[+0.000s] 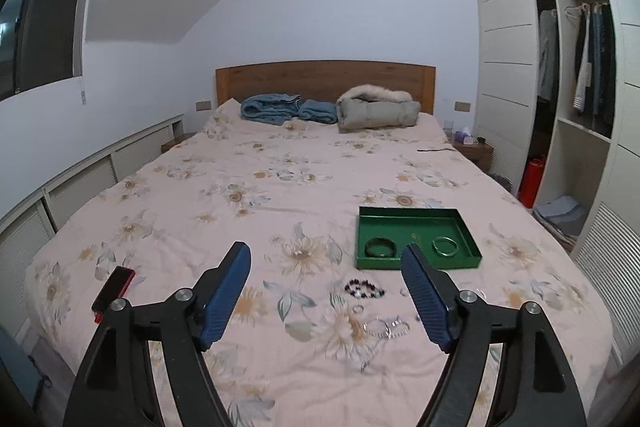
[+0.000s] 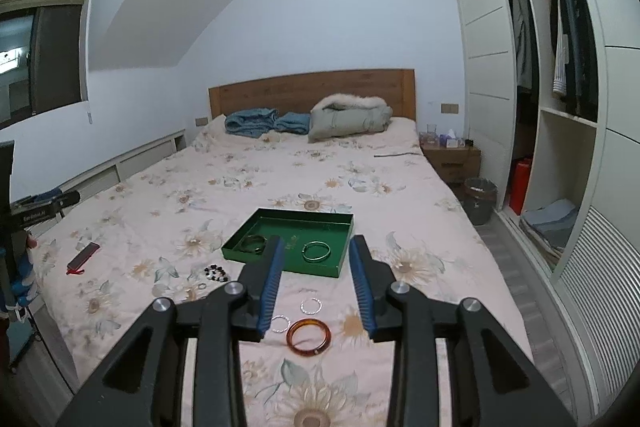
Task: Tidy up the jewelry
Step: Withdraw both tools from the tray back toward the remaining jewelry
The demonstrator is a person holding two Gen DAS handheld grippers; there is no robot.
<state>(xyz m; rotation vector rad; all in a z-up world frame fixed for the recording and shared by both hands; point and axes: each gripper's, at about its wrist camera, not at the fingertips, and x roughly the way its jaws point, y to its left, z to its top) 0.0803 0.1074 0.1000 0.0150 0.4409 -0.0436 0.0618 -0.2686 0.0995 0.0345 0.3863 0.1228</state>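
Hovering with left gripper spread wide and right gripper partly spread, both empty, surveying loose amber bangle at 6 o'clock of green tray.

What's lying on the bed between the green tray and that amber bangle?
In the right wrist view, two small silvery rings lie on the floral bedspread between the green tray and the amber bangle; otherwise it's bare.
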